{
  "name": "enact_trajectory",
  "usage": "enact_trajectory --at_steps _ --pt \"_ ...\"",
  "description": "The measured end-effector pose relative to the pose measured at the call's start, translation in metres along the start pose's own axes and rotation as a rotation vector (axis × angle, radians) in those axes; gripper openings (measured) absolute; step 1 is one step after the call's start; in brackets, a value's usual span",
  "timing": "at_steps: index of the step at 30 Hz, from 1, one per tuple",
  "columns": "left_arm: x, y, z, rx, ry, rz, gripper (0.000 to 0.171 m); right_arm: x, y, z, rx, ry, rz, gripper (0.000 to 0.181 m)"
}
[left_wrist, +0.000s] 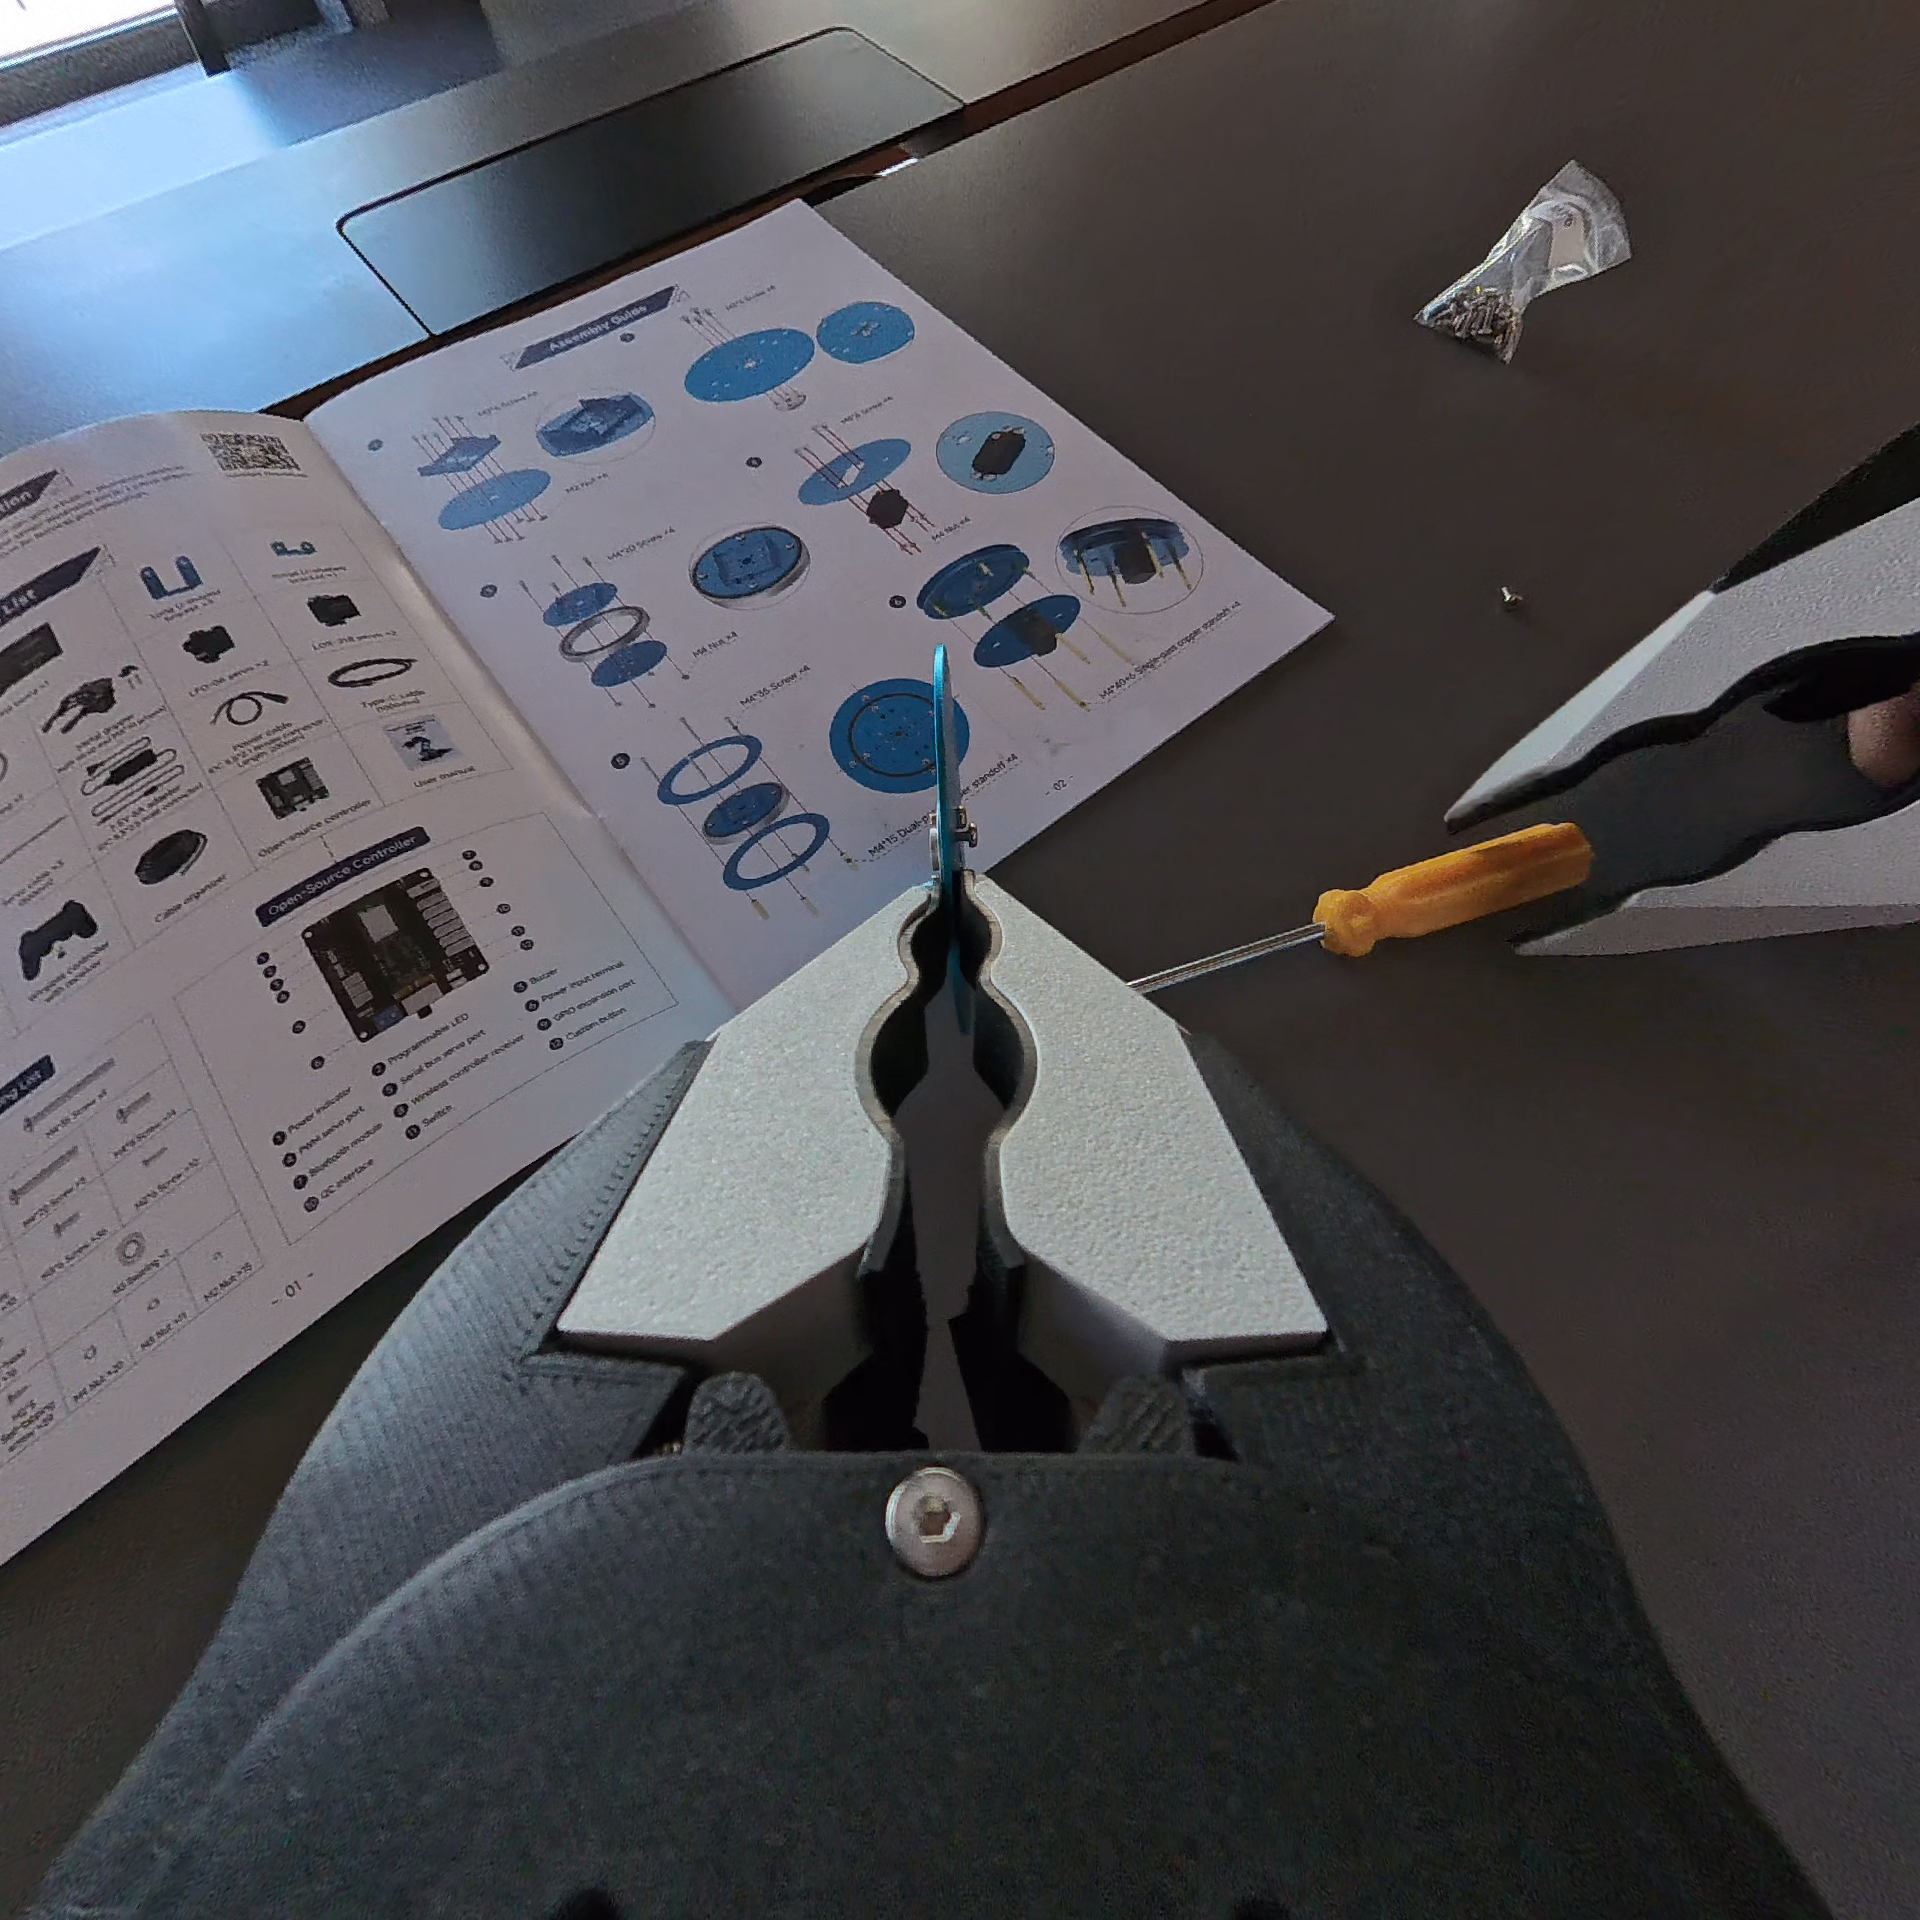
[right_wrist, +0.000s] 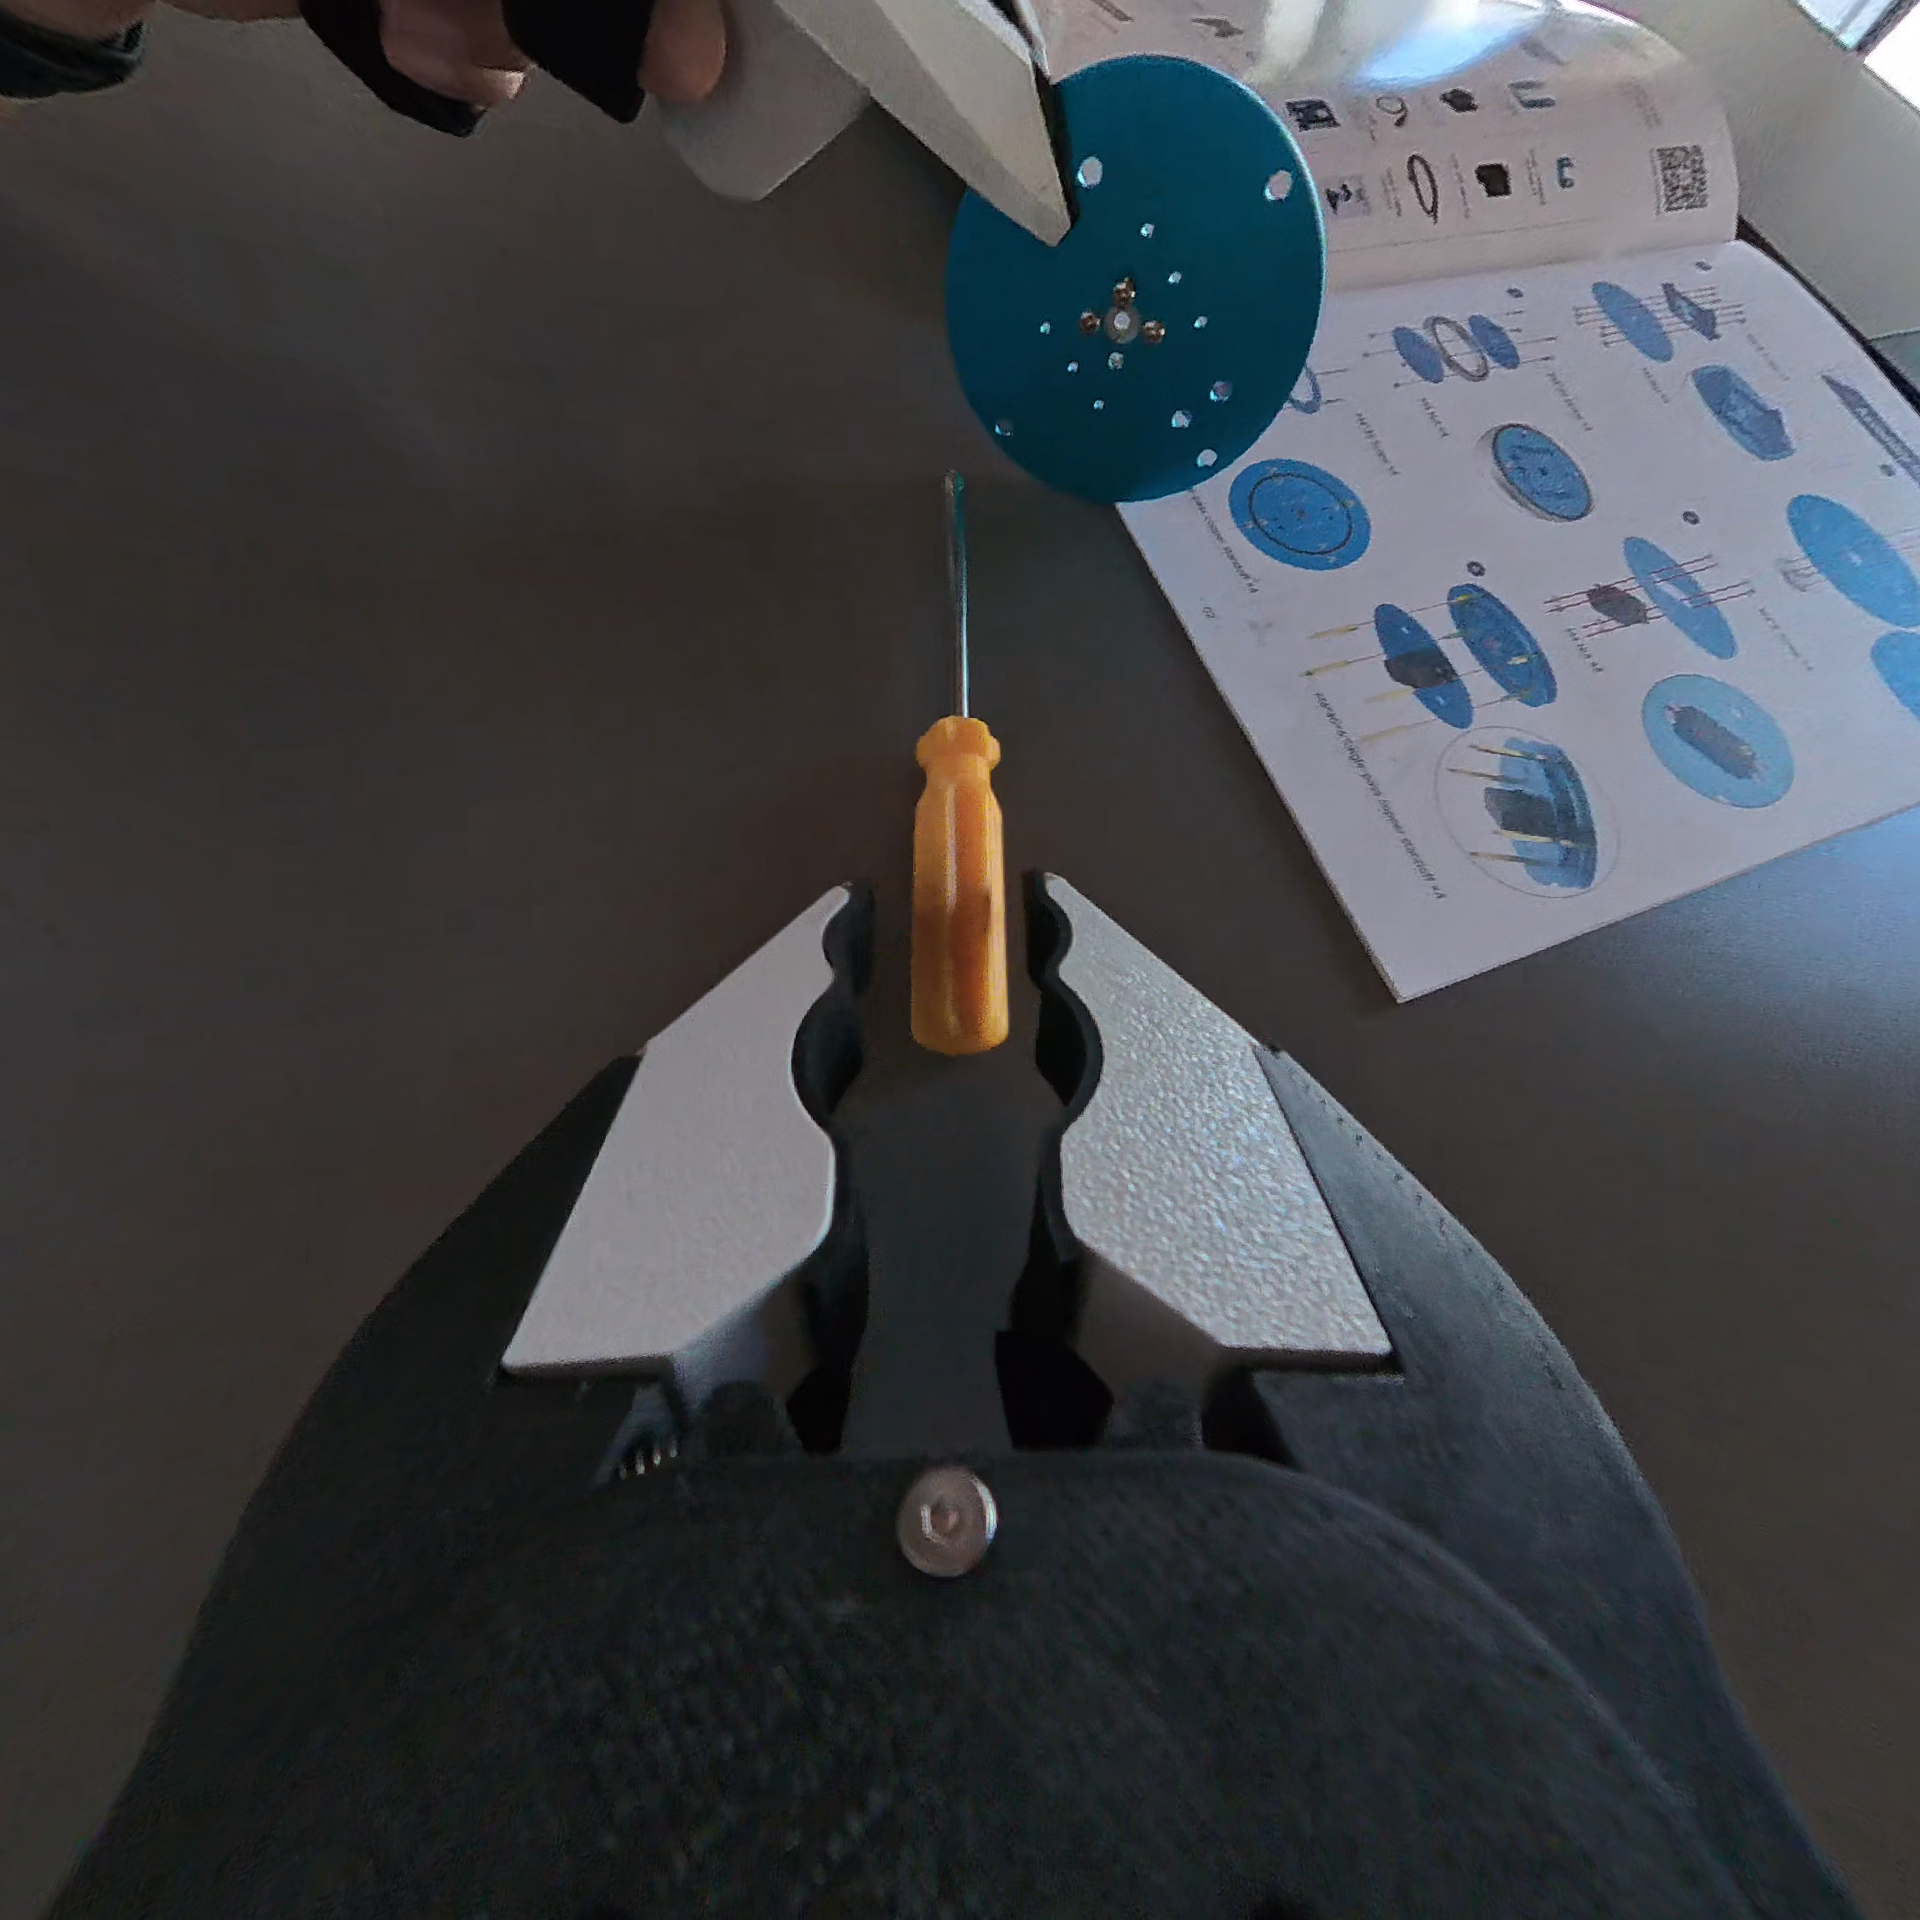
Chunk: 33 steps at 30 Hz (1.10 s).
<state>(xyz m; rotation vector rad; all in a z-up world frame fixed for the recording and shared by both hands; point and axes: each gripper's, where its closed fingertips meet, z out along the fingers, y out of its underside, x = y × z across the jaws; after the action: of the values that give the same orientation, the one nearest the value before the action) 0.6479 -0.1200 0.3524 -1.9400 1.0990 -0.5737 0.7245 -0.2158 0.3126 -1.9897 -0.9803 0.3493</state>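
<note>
Left hand-held gripper (left_wrist: 948, 894) is clamped on our blue disc (right_wrist: 1138, 281), edge-up over the open manual (left_wrist: 436, 748). Right hand-held gripper (right_wrist: 948, 914) is open, straddling the orange screwdriver (right_wrist: 958, 883) flat on the desk (right_wrist: 416, 623); not gripped yet.

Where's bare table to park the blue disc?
Free: dark table left of the orange screwdriver, and the stretch between the loose screw and the screw bag. Crowded: the open manual fills the left gripper's side; the blue disc hangs at its corner.
</note>
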Motion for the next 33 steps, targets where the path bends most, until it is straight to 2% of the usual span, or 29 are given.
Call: enact_trajectory --at_steps 6,9,10,11,15,17,19,22,25,29,33 --pt "0.0 0.0 0.0 0.0 0.002 0.003 0.0 0.002 0.008 0.005 -0.055 -0.038 0.03 0.044" --pt "0.0 0.0 0.0 0.0 0.005 -0.001 0.0 0.001 0.008 0.005 -0.054 -0.046 0.029 0.044" --pt "0.0 0.0 0.0 0.0 0.006 -0.002 0.0 0.0 0.008 0.006 -0.057 -0.054 0.034 0.041" --pt "0.0 0.0 0.0 0.0 0.007 -0.002 0.0 0.0 0.009 0.005 -0.06 -0.066 0.046 0.021" --pt "-0.001 0.0 0.0 0.001 0.013 -0.013 0.0 0.0 0.009 0.005 -0.057 -0.103 0.101 0.018" --pt "-0.001 0.0 0.0 0.003 0.021 -0.024 0.0 0.002 0.003 0.001 -0.011 -0.091 0.09 0.018" --pt "0.0 0.0 0.0 0.004 0.034 -0.038 0.0 0.013 -0.009 -0.01 0.047 0.016 -0.011 0.018" --pt "0.003 0.0 0.0 0.002 0.063 -0.061 0.0 0.03 -0.026 -0.031 0.071 0.256 -0.281 0.017" --pt "0.007 0.0 0.0 0.001 0.079 -0.068 0.0 0.029 -0.031 -0.036 0.043 0.393 -0.499 0.017" --pt "0.009 0.0 0.0 -0.001 0.087 -0.067 0.0 0.033 -0.029 -0.033 -0.02 0.503 -0.631 0.017" --pt "0.009 0.0 0.0 -0.001 0.09 -0.074 0.0 0.037 -0.03 -0.032 -0.03 0.545 -0.655 0.017"
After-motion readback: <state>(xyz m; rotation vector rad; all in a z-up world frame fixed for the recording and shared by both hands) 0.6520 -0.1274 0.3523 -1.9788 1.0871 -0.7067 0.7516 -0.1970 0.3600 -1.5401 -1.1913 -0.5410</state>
